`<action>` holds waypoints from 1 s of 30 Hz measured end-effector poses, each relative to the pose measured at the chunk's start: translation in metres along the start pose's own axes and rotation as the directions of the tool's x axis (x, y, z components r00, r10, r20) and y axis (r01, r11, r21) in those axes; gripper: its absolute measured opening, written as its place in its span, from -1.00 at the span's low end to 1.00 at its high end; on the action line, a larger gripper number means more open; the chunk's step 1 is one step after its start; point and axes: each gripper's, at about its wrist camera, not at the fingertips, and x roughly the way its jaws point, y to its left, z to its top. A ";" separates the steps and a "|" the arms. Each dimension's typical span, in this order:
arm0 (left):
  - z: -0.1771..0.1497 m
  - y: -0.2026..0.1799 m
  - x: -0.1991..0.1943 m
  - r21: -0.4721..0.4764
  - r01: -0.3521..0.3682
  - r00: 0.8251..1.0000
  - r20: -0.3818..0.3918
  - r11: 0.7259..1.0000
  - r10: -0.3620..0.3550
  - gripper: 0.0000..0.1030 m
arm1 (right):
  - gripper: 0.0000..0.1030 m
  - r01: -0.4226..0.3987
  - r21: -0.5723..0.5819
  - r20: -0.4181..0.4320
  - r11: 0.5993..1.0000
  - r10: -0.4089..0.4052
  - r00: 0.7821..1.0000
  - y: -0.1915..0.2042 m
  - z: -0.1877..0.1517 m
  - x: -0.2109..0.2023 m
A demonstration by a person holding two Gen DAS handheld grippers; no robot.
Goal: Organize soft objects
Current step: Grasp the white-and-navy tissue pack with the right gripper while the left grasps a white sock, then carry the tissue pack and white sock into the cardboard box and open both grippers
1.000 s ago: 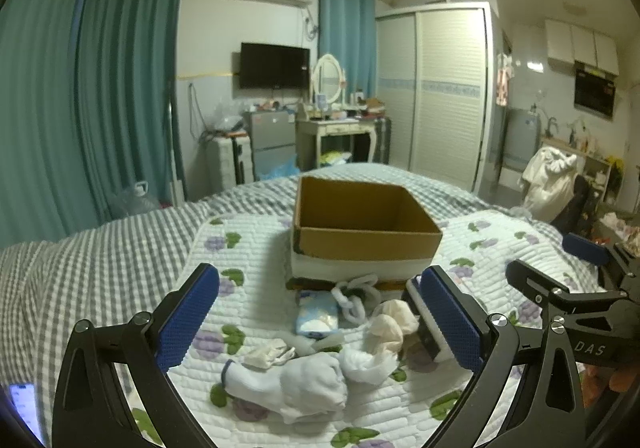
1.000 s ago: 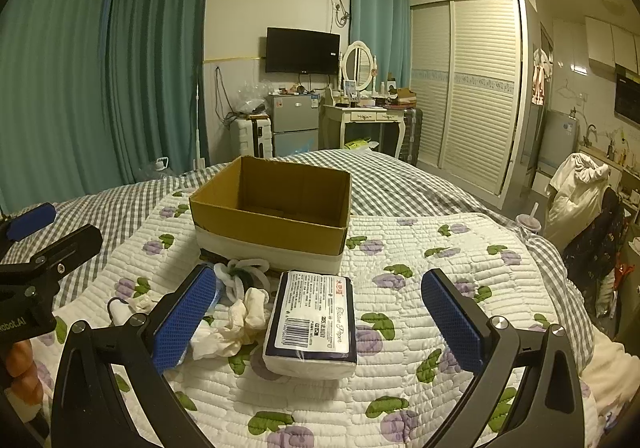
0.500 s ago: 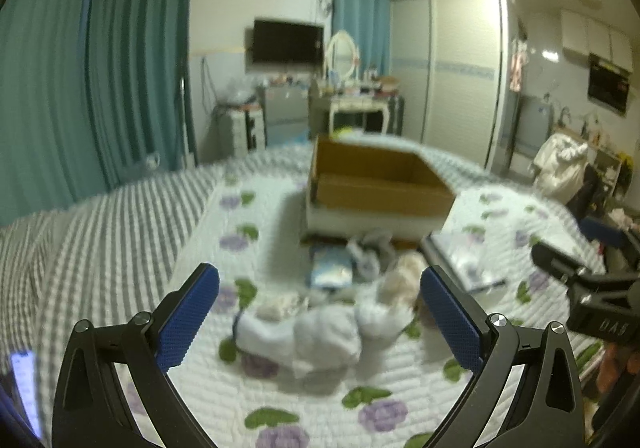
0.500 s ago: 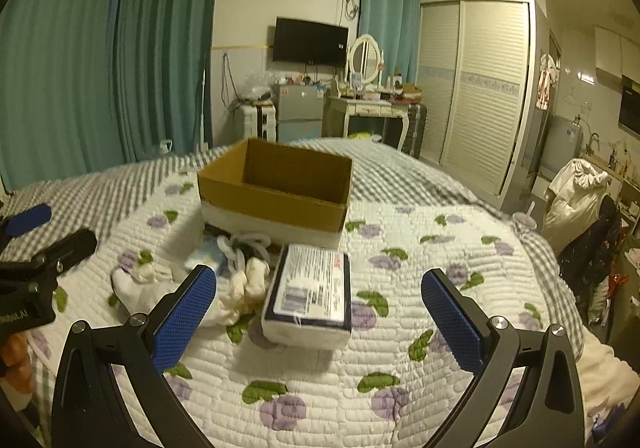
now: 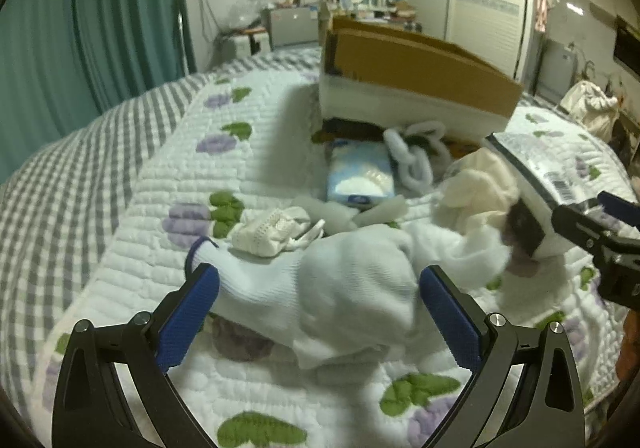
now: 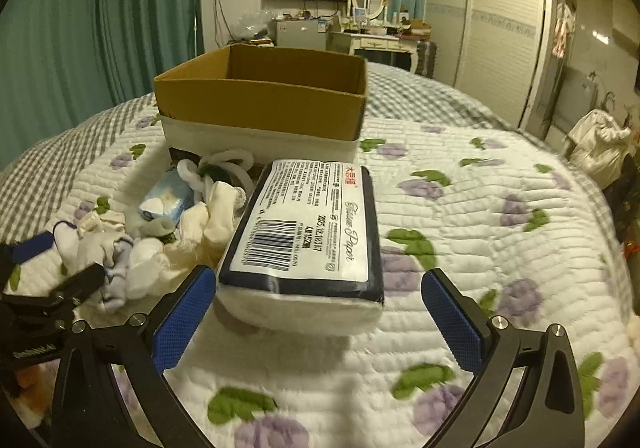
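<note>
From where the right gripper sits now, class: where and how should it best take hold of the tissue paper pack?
Grip the tissue paper pack across its near short end, coming straight forward low over the quilt. It lies flat, lengthwise toward the right gripper, whose open fingers already flank that end; the soft white sides should compress.

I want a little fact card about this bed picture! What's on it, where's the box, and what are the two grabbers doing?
surface: quilted bedspread with purple flowers
box: open cardboard box, at the far end of the pile
big pack: tissue paper pack, lying flat in front of the box
small pack: blue tissue packet, near the box
pile: white sock, other socks and cloths beside it
left gripper: jaws open, either side of the white sock
right gripper: jaws open, either side of the tissue paper pack
</note>
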 end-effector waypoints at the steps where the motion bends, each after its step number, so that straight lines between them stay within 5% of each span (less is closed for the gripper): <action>1: 0.000 0.000 0.006 -0.002 0.006 1.000 -0.012 1.000 -0.006 0.97 | 1.00 -0.010 0.004 -0.004 1.000 0.010 1.000 0.000 0.001 0.003; 6: -0.002 -0.007 0.019 0.010 0.034 0.999 -0.039 0.999 -0.034 0.97 | 1.00 -0.050 -0.007 -0.024 0.999 0.050 0.998 0.009 0.001 0.016; 11: -0.003 -0.005 0.015 0.015 0.060 0.997 -0.042 0.998 -0.059 0.72 | 0.98 -0.076 -0.010 -0.045 0.997 0.075 0.996 0.014 -0.004 0.023; 14: -0.005 -0.003 0.007 0.013 0.082 0.996 -0.041 0.997 -0.082 0.45 | 0.65 -0.116 0.007 -0.051 0.993 0.116 0.992 0.012 -0.006 0.022; 16: -0.007 -0.003 -0.002 0.014 0.103 0.994 -0.035 0.995 -0.102 0.09 | 0.51 -0.131 0.016 -0.044 0.991 0.131 0.990 0.010 -0.007 0.018; 21: -0.010 -0.002 -0.018 0.017 0.118 0.993 -0.027 0.993 -0.117 -0.17 | 0.18 -0.134 0.029 -0.005 0.991 0.134 0.991 0.005 -0.009 -0.008; 24: -0.009 0.000 -0.030 0.000 0.133 0.991 -0.015 0.991 -0.133 -0.50 | 0.08 -0.139 0.024 0.013 0.990 0.138 0.990 0.001 -0.010 -0.024; 30: -0.004 0.008 -0.048 -0.036 0.161 0.987 0.008 0.986 -0.161 -0.56 | 0.01 -0.135 0.012 0.069 0.991 0.134 0.989 -0.004 -0.006 -0.056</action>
